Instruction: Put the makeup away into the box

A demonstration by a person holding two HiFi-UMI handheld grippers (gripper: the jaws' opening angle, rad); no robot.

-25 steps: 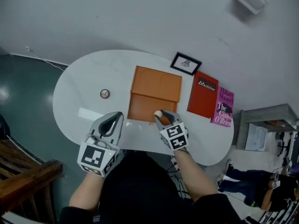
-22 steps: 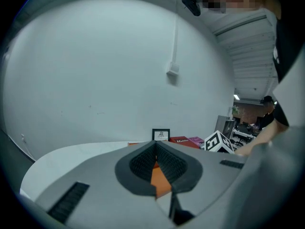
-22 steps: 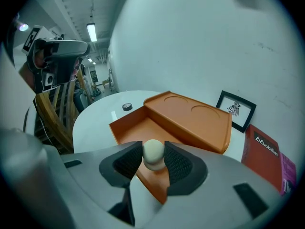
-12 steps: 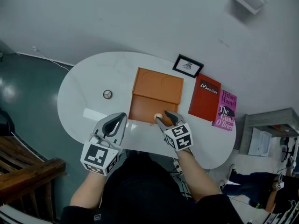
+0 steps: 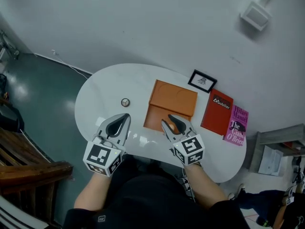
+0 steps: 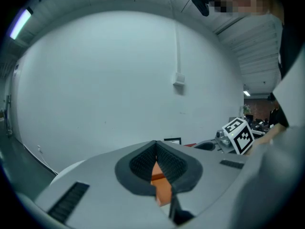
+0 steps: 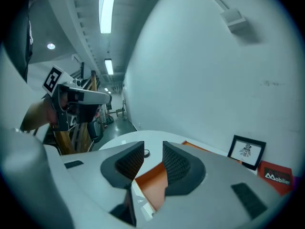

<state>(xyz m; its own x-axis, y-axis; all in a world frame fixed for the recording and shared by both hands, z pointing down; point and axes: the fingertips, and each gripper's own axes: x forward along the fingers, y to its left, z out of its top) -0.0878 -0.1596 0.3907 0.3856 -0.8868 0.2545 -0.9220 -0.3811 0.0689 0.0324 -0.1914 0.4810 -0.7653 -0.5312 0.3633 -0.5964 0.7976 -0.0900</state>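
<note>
the white oval table (image 5: pixel 97 97) bore a small round compact (image 5: pixel 125 102), left of the open orange box (image 5: pixel 174 98). it looked light, hard, slick, best pinched across its rim. left gripper (image 5: pixel 125 117) was closed, empty; right gripper (image 5: pixel 171 122), jaws just narrowing, stood half open on nothing.

The orange box (image 5: pixel 174 98) lies open and flat on the white surface (image 5: pixel 109 82) — its lid laid back on the far side. A small round compact (image 5: pixel 125 102) lies flat to its left, apart.
</note>
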